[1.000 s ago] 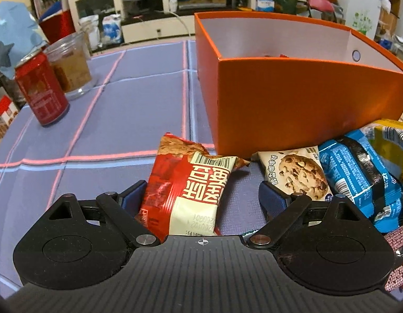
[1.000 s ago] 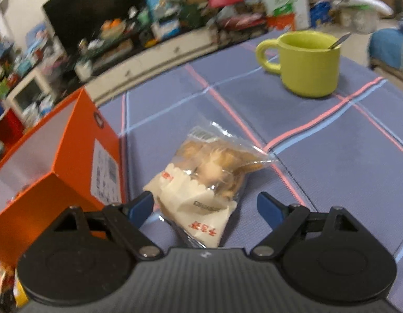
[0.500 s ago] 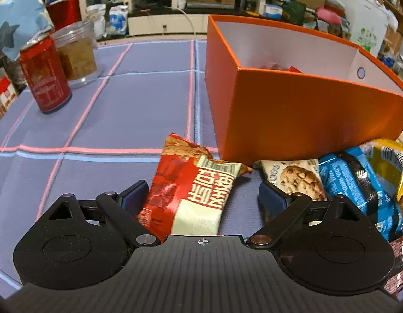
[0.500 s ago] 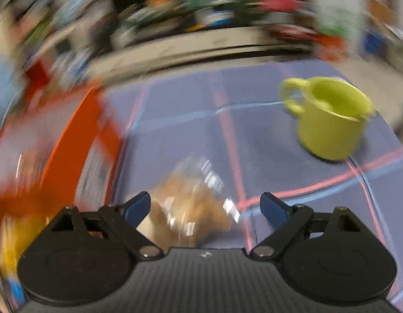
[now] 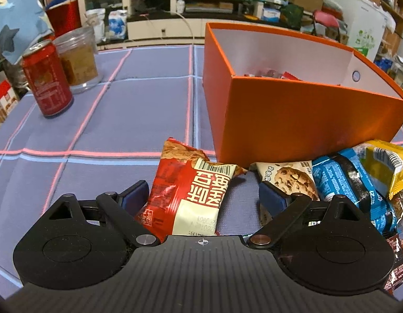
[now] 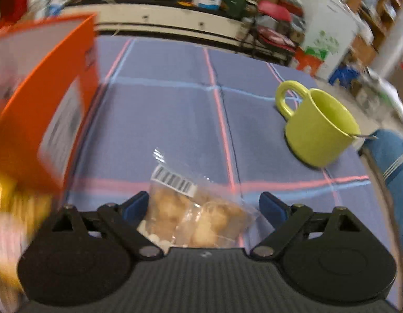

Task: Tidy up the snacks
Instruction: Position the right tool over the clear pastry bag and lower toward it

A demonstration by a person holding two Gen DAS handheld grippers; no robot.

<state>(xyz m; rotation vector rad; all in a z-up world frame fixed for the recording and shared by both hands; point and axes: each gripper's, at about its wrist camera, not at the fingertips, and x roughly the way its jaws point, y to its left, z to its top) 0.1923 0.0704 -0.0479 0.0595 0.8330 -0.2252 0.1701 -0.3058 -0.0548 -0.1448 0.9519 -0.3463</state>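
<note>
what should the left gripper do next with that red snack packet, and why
Probably close the jaws on the red snack packet. The left gripper stands open with the packet lying on the cloth between its pads, nearer the left one and not visibly pressed by either. The orange box just behind already holds a few snacks, so gripping, then lifting toward it, looks like the natural step.

My left gripper (image 5: 202, 198) straddles a red-and-cream foil snack packet (image 5: 191, 190), blue pads (image 5: 135, 194) spread clear of it, beside the open orange cardboard box (image 5: 300, 114) on my blue checked tablecloth (image 5: 133, 109).
</note>
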